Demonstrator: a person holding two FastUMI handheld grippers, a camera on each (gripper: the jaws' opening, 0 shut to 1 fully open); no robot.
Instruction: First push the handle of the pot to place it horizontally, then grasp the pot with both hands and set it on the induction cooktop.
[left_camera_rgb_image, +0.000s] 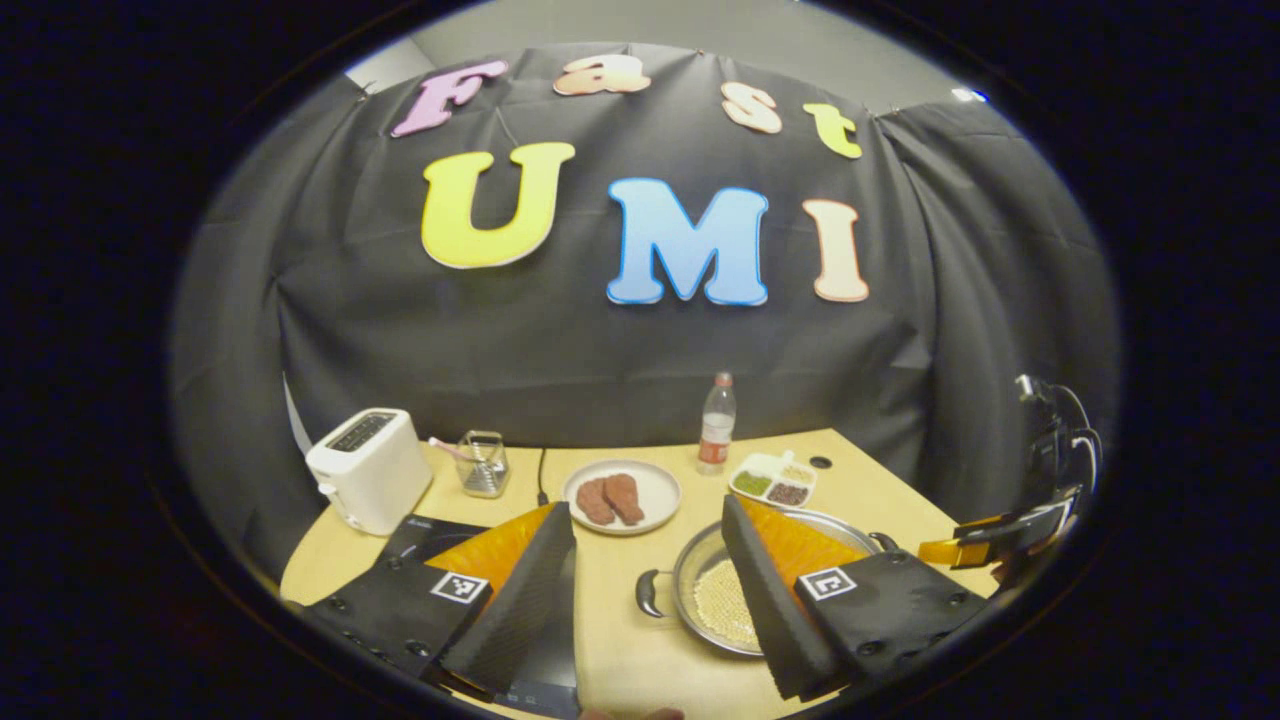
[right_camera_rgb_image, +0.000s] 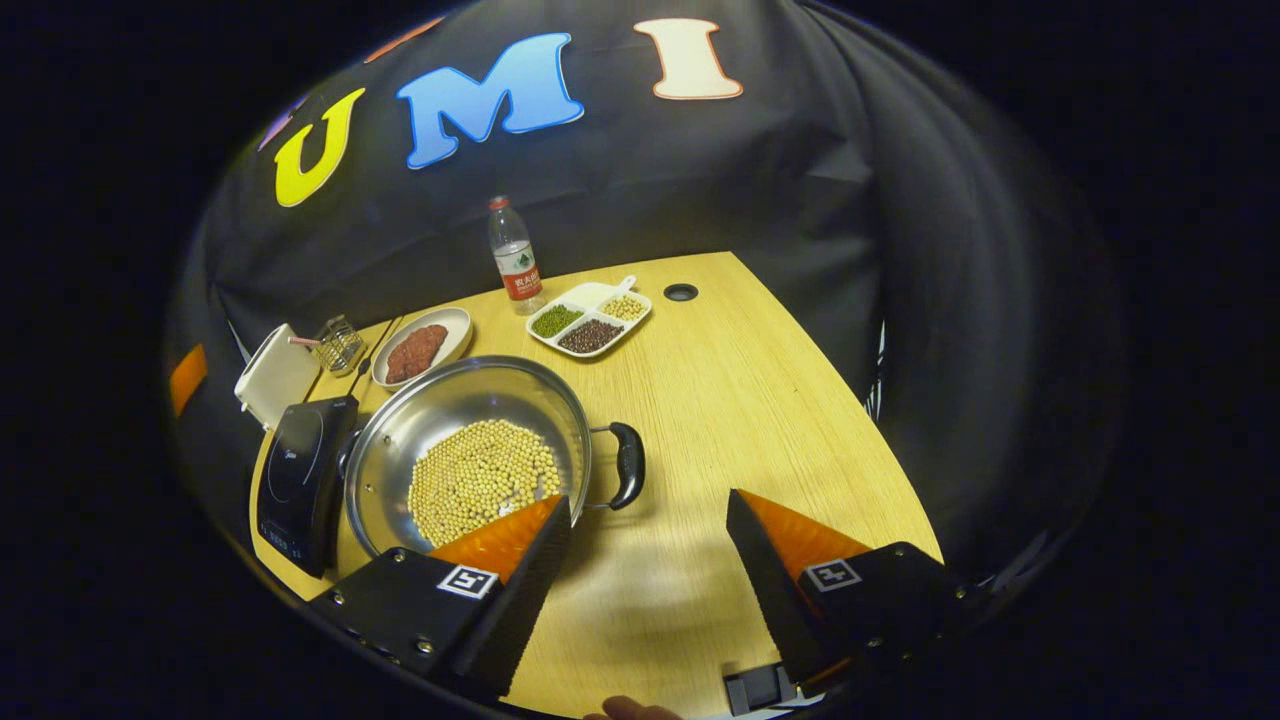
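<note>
Closest to me, the right gripper (right_camera_rgb_image: 650, 545) hovers over bare table (right_camera_rgb_image: 760, 400) with its two fingers spread wide, nothing between them and nothing touched; its nearer finger hangs just above the pot's rim. The left gripper (left_camera_rgb_image: 650, 560) is likewise wide open and empty, poised above the gap between the induction cooktop (right_camera_rgb_image: 300, 475) and the pot (right_camera_rgb_image: 470, 450). The pot sits on the wood just beside the cooktop, not on it, with a layer of pale beans in its bottom. Its black handles (right_camera_rgb_image: 628, 465) already point out to either side, which I take to be why one gripper waits at each side, ready for a two-handed lift. Farther back stand the plate of meat (right_camera_rgb_image: 420, 345), a divided dish (right_camera_rgb_image: 590, 318), a water bottle (right_camera_rgb_image: 514, 255) and the toaster (left_camera_rgb_image: 370, 468).
</note>
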